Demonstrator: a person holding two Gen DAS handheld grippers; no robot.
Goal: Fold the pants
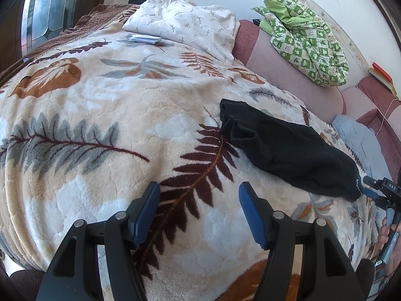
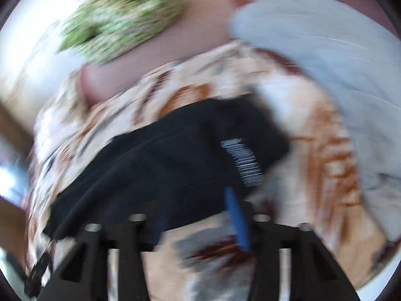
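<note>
We find the black pants (image 1: 288,150) folded on the leaf-print blanket (image 1: 125,115), near its right edge. The left gripper (image 1: 199,212) hangs released over bare blanket. The right gripper (image 2: 198,223) appears blurred, jaws parted, pants' edge between them, unpinched.

Under me lies a fleece blanket (image 1: 120,115) printed with fern leaves in brown and grey. Far on it I see a cream pillow (image 1: 185,22) with small twig marks, and a small stack of white cards (image 1: 144,39) just before it. Along the wall stands a pink headboard (image 1: 295,80); a green checked cloth (image 1: 308,40) lies bundled on it. A pale blue cloth (image 1: 356,135) is beside the blanket edge.
</note>
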